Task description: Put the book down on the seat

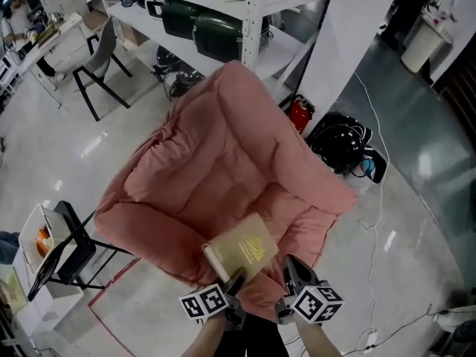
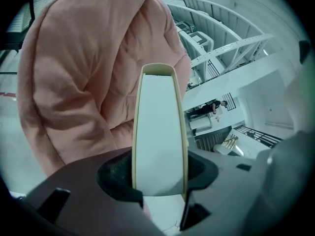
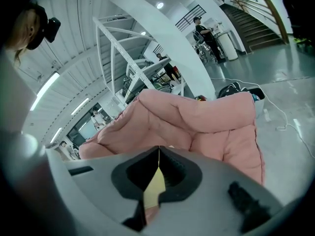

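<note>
A tan book (image 1: 242,250) with a gold emblem hangs over the front edge of the pink padded seat (image 1: 223,162). My left gripper (image 1: 236,277) is shut on its near edge. In the left gripper view the book's white page edge (image 2: 160,132) stands upright between the jaws of the left gripper (image 2: 160,181), with the pink cushion (image 2: 74,73) behind. My right gripper (image 1: 288,270) hangs just right of the book, its tips closed together. In the right gripper view the right gripper (image 3: 158,151) faces the pink seat (image 3: 197,122), with a sliver of tan showing behind the jaws.
A red fire extinguisher (image 1: 300,115) and a black bag (image 1: 342,143) sit behind the seat on the right. A black folding stand (image 1: 63,248) is at the left. White shelving (image 1: 223,6) and a grey chair (image 1: 100,58) stand at the back. Cables (image 1: 379,214) trail over the floor.
</note>
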A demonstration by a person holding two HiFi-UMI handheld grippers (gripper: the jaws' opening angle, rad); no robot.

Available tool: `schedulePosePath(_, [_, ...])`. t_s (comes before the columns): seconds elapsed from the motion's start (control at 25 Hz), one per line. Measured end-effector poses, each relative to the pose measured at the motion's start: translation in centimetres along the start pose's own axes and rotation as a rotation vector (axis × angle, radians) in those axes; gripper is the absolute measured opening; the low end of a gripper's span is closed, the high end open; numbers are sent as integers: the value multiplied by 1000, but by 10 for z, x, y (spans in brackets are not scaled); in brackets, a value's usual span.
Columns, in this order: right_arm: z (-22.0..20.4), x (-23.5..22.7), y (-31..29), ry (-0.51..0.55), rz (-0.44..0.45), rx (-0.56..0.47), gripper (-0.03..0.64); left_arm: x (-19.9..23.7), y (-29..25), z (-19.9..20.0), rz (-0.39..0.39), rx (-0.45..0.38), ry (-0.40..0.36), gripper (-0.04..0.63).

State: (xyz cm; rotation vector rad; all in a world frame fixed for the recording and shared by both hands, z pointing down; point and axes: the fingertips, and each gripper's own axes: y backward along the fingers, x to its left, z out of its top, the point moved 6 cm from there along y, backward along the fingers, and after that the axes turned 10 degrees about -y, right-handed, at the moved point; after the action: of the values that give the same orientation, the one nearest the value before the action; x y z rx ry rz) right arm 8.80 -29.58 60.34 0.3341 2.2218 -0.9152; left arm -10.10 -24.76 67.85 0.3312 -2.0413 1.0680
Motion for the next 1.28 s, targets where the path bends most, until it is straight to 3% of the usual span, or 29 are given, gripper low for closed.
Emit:
schedulePosePath(0.36, [-22, -52, -23, -47, -37, 35, 14, 35, -36, -10, 69, -8, 22, 227])
schedulePosePath(0.6, [-35, -76, -45, -75, -27, 49, 14, 45, -53, -18, 150, -11, -18, 227])
schedulePosePath(0.88, [-49, -89, -61, -76, -13, 86, 14, 54, -65, -16, 280, 8, 48, 230])
schedulePosePath(1.08, [-51, -90, -63, -80, -12, 95, 14, 56, -68, -16, 295, 4, 60, 236])
schedulePosePath(1.28, [-50, -85, -59, -70, -2, 101, 14, 51, -62, -15, 239, -6, 83, 250])
